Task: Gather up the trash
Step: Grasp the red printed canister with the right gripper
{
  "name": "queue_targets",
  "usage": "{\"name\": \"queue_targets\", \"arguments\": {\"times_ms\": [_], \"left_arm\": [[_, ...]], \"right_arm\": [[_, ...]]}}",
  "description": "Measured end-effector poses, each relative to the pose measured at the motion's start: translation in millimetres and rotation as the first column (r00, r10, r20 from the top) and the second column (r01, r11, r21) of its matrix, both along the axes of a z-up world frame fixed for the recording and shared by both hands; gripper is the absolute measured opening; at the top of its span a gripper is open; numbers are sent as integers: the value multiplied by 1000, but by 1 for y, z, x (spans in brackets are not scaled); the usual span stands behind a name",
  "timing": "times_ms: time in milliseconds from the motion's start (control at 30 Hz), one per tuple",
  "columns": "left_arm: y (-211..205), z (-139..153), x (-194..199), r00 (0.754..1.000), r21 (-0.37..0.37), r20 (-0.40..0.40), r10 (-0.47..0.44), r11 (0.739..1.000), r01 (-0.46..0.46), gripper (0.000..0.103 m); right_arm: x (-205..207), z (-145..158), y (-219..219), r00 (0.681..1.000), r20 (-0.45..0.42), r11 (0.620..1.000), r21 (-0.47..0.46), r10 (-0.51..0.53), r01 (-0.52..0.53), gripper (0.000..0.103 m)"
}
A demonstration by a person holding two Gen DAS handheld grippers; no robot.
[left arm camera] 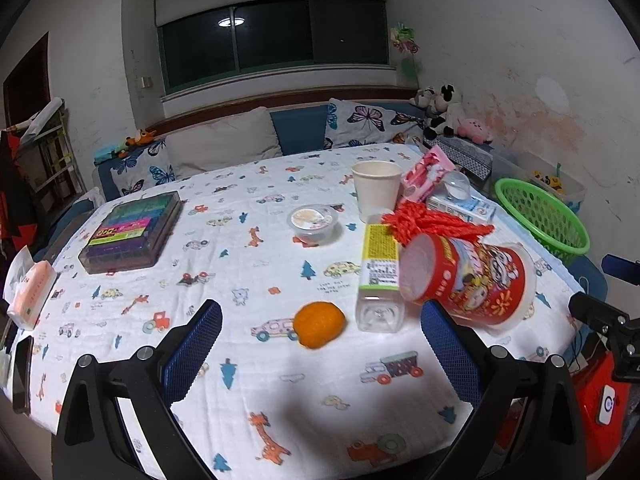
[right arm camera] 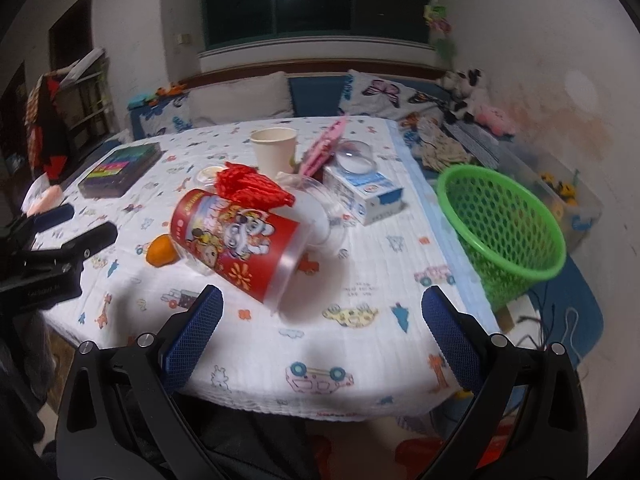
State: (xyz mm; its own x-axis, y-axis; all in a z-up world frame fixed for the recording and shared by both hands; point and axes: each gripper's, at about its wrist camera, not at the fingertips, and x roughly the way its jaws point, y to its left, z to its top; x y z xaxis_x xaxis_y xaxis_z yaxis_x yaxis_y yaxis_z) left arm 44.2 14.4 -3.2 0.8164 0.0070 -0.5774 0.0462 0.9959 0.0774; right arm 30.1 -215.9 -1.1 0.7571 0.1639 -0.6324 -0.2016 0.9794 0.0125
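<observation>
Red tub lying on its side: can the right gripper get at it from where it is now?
Probably yes. The right gripper is open and empty, and only bare tablecloth lies between it and the red tub. The tub's clear rim end faces the gripper; the orange sits beyond, on its far side.

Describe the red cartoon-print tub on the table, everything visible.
The red tub is a tapered, plastic-looking container printed with cartoon characters and yellow flowers. It lies on its side on the tablecloth, its wider end with a translucent whitish rim toward the near right. A red knotted cord lies against its upper side. It overlaps the clear bottle; contact unclear. Neither gripper touches it.
</observation>
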Motion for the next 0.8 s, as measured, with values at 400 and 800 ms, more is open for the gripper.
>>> {"name": "queue_targets", "arguments": {"times_ms": [400, 800], "left_arm": [[30, 11, 21, 998, -9, -1, 58, 998, -58, 96], [59, -1, 36, 993, -29, -48, 110, 993, -111, 96]], "right_arm": [[26, 1, 43, 969, -29, 964, -101, 245, -246, 99], [53, -27, 101, 918, -89, 858, -330, 386, -393, 95]]}}
